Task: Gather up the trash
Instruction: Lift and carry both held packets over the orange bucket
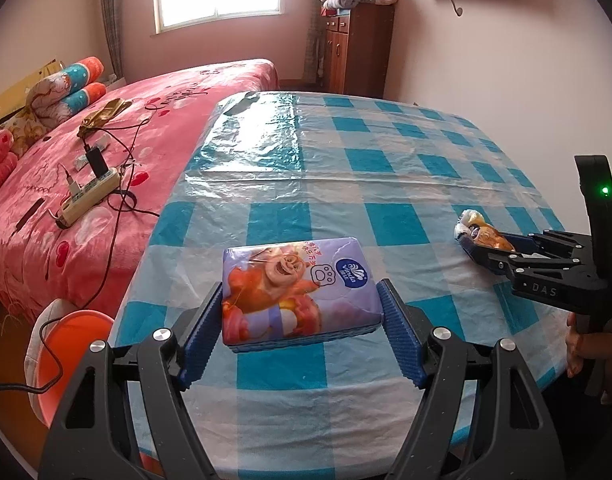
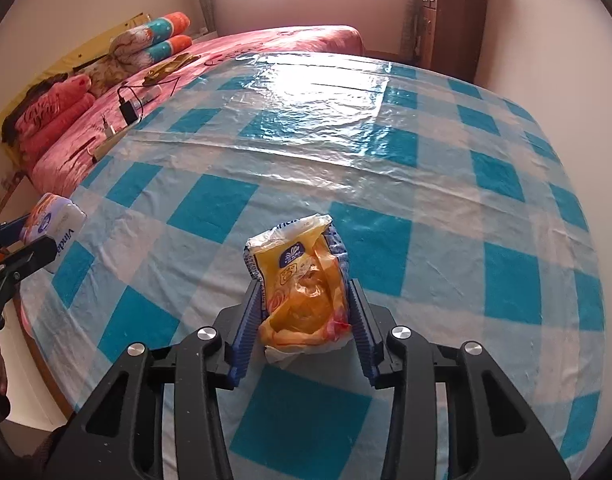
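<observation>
A purple tissue pack [image 1: 297, 290] with a cartoon bear print sits between the blue pads of my left gripper [image 1: 301, 312], which is shut on it just above the checked tablecloth [image 1: 386, 184]. The pack also shows at the left edge of the right wrist view [image 2: 55, 216]. My right gripper [image 2: 306, 308] is shut on a crumpled yellow wrapper [image 2: 301, 280] with white tissue under it. The wrapper [image 1: 480, 234] and the right gripper [image 1: 490, 246] also show at the right of the left wrist view.
A pink bed [image 1: 105, 152] with a power strip [image 1: 89, 196] and cables lies left of the table. An orange bin [image 1: 71, 356] stands on the floor by the table's left front corner. A wooden cabinet [image 1: 356, 46] stands at the back wall.
</observation>
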Available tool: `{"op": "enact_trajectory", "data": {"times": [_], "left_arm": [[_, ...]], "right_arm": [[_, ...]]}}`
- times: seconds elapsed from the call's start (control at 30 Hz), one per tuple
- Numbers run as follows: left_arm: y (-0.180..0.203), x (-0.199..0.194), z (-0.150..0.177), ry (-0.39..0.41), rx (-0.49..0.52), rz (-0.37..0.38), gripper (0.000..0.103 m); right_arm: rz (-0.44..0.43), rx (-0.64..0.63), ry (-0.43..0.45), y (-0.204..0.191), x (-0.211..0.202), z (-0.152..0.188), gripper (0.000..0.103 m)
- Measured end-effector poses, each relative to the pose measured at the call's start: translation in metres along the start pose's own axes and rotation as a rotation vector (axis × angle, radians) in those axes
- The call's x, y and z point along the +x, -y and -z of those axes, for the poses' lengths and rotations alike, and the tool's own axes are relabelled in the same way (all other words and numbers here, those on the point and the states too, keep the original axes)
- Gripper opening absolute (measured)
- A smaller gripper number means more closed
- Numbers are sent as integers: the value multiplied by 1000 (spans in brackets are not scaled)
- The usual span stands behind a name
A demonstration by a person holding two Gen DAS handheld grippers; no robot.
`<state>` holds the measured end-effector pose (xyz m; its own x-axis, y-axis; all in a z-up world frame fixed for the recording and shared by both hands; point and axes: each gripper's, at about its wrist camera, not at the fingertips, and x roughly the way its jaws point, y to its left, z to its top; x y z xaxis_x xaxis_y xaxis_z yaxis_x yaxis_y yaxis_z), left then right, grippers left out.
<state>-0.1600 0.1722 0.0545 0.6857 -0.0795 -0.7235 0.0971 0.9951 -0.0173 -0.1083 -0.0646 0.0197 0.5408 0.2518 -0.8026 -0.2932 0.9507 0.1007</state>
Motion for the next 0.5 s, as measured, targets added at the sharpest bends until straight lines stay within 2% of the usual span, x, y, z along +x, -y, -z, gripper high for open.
{"op": "enact_trajectory", "data": {"times": [0.3, 0.5], "left_arm": [[5, -11, -2, 11, 15, -17, 75], [1, -16, -5, 15, -15, -40, 75]], "right_arm": [[-15, 7, 55, 5, -30, -3, 44], [-27, -28, 62, 3, -37, -11, 44]]}}
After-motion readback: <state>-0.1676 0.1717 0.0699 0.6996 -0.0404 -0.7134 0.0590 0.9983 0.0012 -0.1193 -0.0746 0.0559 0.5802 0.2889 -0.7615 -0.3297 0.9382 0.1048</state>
